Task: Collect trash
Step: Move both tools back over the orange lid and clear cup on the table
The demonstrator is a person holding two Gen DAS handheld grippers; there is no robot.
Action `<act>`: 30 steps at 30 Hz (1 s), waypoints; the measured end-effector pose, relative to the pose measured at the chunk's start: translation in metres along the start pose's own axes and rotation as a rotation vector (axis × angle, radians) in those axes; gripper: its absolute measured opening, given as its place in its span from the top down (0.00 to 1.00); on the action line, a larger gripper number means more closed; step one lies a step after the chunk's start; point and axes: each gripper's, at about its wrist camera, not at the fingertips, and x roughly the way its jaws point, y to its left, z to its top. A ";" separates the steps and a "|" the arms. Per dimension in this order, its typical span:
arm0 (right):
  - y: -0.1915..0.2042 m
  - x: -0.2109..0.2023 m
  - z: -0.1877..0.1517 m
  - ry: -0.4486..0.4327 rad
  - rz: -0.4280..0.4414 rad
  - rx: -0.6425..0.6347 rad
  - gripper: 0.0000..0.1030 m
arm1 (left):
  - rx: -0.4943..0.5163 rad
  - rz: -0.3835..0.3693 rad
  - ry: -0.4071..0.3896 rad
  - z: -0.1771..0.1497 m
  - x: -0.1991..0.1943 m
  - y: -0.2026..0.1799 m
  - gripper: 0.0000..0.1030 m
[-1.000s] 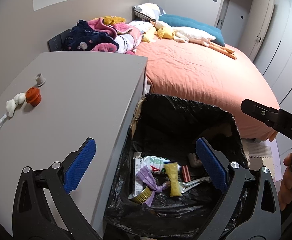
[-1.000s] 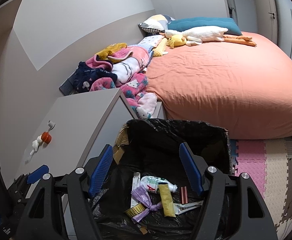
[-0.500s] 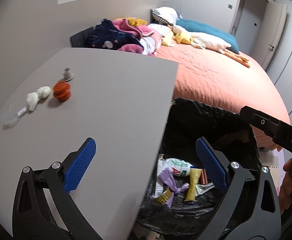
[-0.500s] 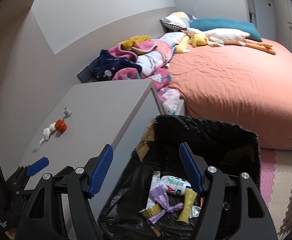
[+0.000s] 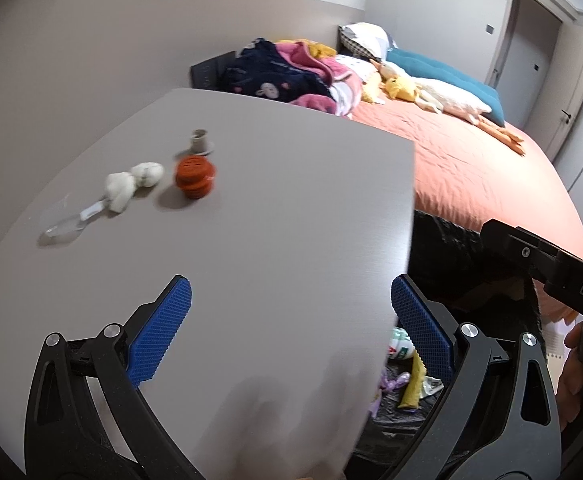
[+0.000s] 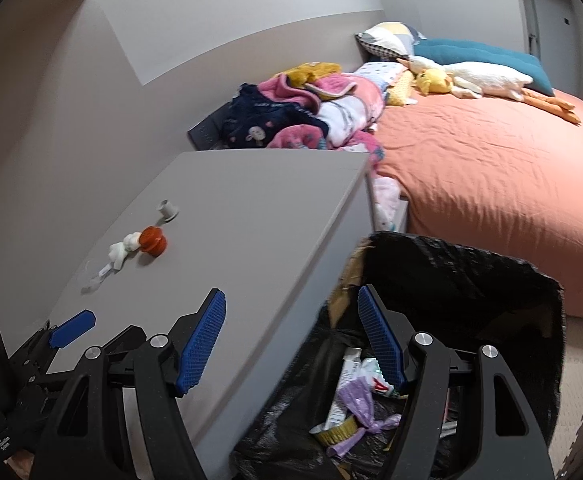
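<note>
Four small trash bits lie on smooth grey desk (image 5: 291, 216), near left edge: ribbed orange cap (image 5: 194, 176), lumpy white wad (image 5: 131, 186), crinkled clear wrapper (image 5: 61, 222), small grey collar (image 5: 201, 142). Left gripper (image 5: 287, 322) hangs over desk, blue textured pads wide apart, empty. Right gripper (image 6: 291, 336) likewise spread, empty, straddling desk's right edge and black crinkly bin bag (image 6: 471, 280) holding tube, purple knot.

Left gripper (image 5: 289, 330), right gripper (image 6: 291, 340): jaws apart, empty.
</note>
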 end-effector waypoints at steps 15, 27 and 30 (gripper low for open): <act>0.070 0.044 0.006 0.045 0.062 -0.098 0.32 | -0.087 0.106 -0.020 0.000 -0.003 0.077 0.06; 0.116 0.084 0.013 0.088 0.087 -0.153 0.32 | -0.156 0.154 -0.012 0.003 0.009 0.129 0.06; 0.125 0.093 0.014 0.099 0.092 -0.162 0.32 | -0.164 0.165 -0.010 0.005 0.012 0.139 0.06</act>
